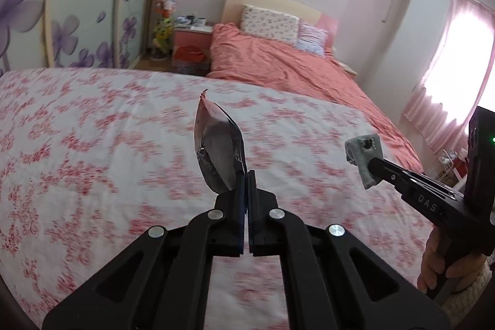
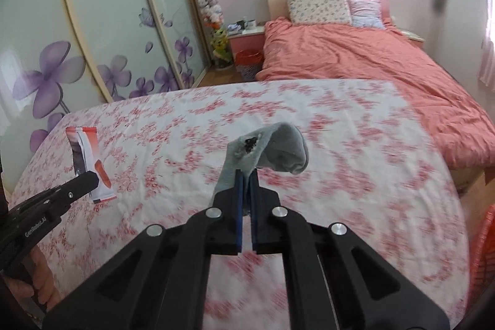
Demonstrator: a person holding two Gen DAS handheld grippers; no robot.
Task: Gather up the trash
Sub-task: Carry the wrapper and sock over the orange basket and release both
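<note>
My left gripper [image 1: 246,175] is shut on the lower edge of an empty snack wrapper [image 1: 218,153], silvery inside with a pink rim, held up above the floral sheet [image 1: 92,144]. From the right wrist view the same wrapper [image 2: 88,163] shows its white, red and dark printed face, pinched by the left gripper [image 2: 92,177]. My right gripper [image 2: 246,175] is shut on a grey sock [image 2: 278,153] with a dark holed patch, lifted off the sheet. In the left wrist view that sock [image 1: 363,156] hangs at the right gripper [image 1: 371,164].
A bed with a salmon duvet [image 2: 355,57] and two pillows lies behind the floral surface. Sliding wardrobe doors with purple flowers [image 2: 92,36] stand on the left. A red basket [image 2: 247,59] sits by the nightstand; another red mesh edge [image 2: 485,252] shows at the far right.
</note>
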